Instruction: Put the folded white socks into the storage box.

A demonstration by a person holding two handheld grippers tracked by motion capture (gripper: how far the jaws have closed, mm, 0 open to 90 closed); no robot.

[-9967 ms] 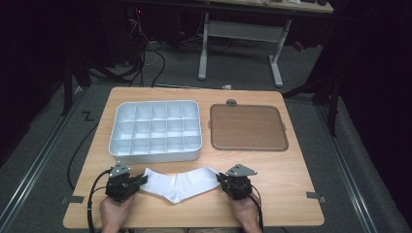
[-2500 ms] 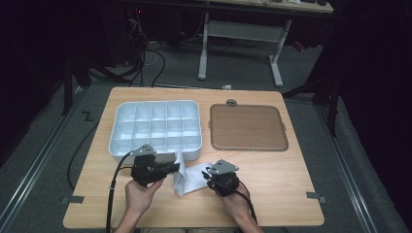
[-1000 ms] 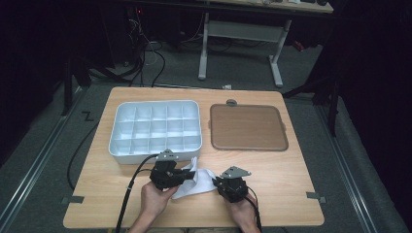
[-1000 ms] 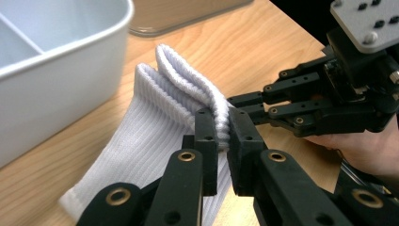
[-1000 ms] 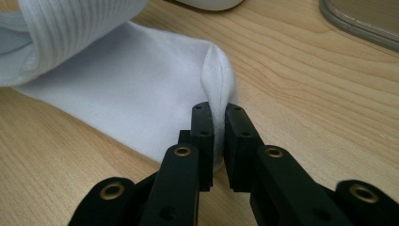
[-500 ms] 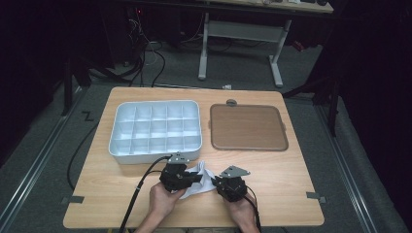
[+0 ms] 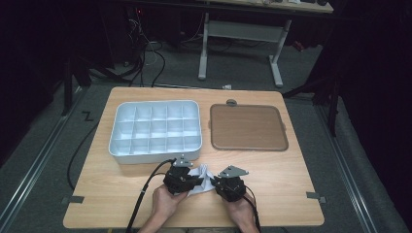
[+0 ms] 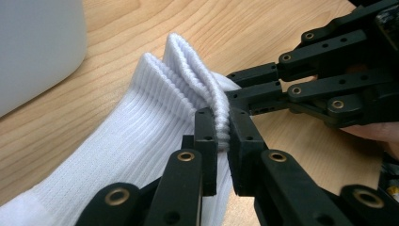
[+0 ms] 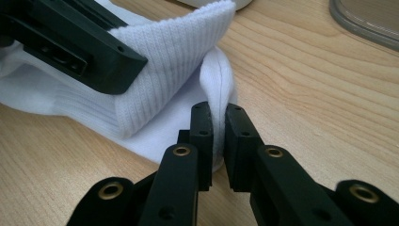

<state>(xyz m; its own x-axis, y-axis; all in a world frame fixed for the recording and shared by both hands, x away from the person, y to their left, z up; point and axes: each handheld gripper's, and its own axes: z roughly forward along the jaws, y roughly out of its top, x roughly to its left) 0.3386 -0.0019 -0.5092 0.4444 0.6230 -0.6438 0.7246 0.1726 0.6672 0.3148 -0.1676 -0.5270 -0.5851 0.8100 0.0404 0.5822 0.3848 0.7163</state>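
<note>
The left gripper [image 7: 187, 180], clamped on the white ribbed cotton sock [image 8: 141, 141], has carried its cuff across beside the right gripper [image 7: 224, 184], itself pinching the other end, so the fold looks nearly complete.

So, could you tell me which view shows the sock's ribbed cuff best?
The left gripper view: the ribbed cuff is close and sharp. The right gripper view catches a fold; the high view shows a white bunch.

Black claws [image 8: 221, 141], brass-ringed screw holes, trailing cables.
</note>
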